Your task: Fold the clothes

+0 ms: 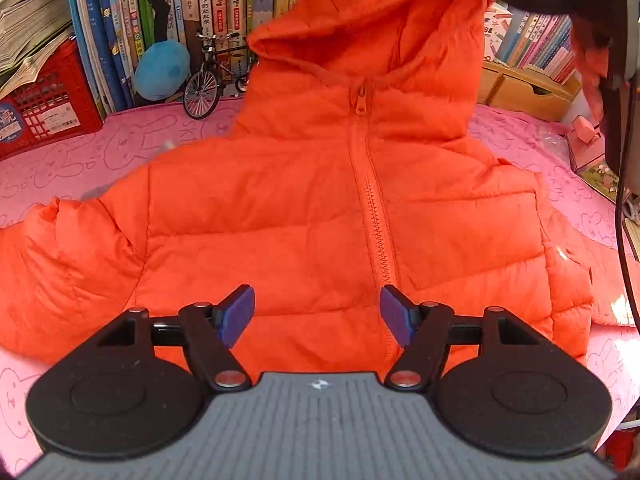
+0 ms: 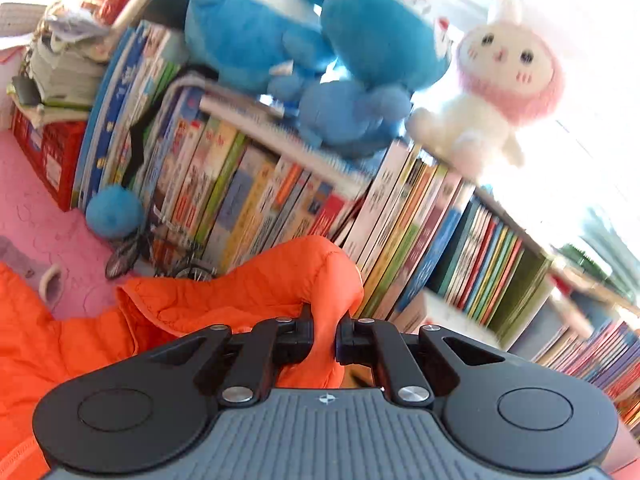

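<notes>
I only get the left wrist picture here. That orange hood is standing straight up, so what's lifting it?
Observer: The right gripper is shut on the hood, pinching a fold of it.
Operator: What's behind it, above the books?
Observer: Blue plush toys sit on top of the row of books.
Operator: Anything else up there?
Observer: A white and pink plush rabbit, beside the blue ones.

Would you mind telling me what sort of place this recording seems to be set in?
Probably a child's bedroom or study at home: packed rows of children's books, a blue plush toy and a bunny plush above them, and a pink bunny-print table cover under the orange jacket.
</notes>
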Demonstrator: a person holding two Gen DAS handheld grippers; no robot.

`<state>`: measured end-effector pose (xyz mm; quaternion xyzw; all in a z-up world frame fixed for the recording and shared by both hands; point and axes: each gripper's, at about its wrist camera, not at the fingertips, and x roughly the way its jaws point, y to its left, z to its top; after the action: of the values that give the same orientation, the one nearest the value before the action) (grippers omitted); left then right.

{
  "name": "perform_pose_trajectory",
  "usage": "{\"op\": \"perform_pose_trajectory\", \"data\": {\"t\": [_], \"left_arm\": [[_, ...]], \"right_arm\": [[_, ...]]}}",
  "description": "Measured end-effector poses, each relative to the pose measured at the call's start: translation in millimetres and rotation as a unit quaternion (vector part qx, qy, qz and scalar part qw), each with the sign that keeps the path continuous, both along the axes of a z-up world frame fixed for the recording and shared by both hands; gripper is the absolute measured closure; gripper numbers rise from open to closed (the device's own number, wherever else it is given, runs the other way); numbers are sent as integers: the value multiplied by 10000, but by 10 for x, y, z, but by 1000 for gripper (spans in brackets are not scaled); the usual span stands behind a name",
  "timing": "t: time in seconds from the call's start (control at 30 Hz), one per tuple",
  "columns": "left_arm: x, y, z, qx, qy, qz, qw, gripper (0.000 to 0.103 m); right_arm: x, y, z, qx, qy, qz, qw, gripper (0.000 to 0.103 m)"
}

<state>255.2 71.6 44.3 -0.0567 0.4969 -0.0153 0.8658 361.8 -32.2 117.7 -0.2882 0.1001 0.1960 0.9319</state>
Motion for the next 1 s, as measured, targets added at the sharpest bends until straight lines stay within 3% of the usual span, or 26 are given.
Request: {"op": "perform_pose_trajectory", "data": {"t": [0.1, 0.17, 0.2, 0.23, 0.33, 0.37, 0.43, 0.53, 0.6, 0.7, 0.8, 0.83, 0.93, 1.0], "left_arm": [[195, -107, -126, -135, -58, 0, 9999, 33], [368, -156, -259, -144, -27, 48, 9999, 32], [481, -193, -358, -44, 52, 68, 10000, 32], [587, -226, -448, 58, 129, 86, 9999, 32], [816, -292, -629, 391, 334, 138, 9986, 31], [880, -310, -676, 483, 386, 152, 9980, 30], [928, -314, -677, 535, 379, 151, 9977, 27], [958, -304, -658, 580, 383, 160, 9975, 28], [937, -306, -604, 609, 380, 173, 9973, 28], [786, -293, -512, 589, 348, 181, 9975, 28], [620, -315, -445, 584, 402, 239, 9972, 28], [568, -329, -434, 594, 441, 279, 9969, 28], [456, -395, -414, 634, 529, 365, 9959, 28], [424, -461, -413, 673, 560, 388, 9954, 28]], "right_arm": [[-78, -32, 405, 352, -1248, -63, 9915, 91], [32, -41, 466, 322, -1516, -181, 9878, 84], [116, -47, 458, 261, -1487, -252, 9882, 73], [234, -75, 411, 217, -1215, -401, 9915, 57], [432, -342, 359, 678, 126, -804, 9944, 49], [406, -502, 338, 990, 456, -877, 9902, 47], [267, -797, 251, 1341, 786, -1208, 9804, 27], [-97, -1330, -29, 1591, 1358, -2050, 9561, 19], [-364, -1695, -262, 1736, 1798, -2708, 9296, 19], [-818, -2393, -644, 1994, 2323, -3880, 8694, 19], [-1187, -3065, -938, 2405, 2533, -4952, 7955, 20], [-1326, -3334, -1032, 2723, 2523, -5271, 7644, 20], [-1509, -3875, -1246, 3357, 2395, -5890, 6950, 20], [-1511, -4070, -1379, 3473, 2414, -6052, 6744, 20]]}}
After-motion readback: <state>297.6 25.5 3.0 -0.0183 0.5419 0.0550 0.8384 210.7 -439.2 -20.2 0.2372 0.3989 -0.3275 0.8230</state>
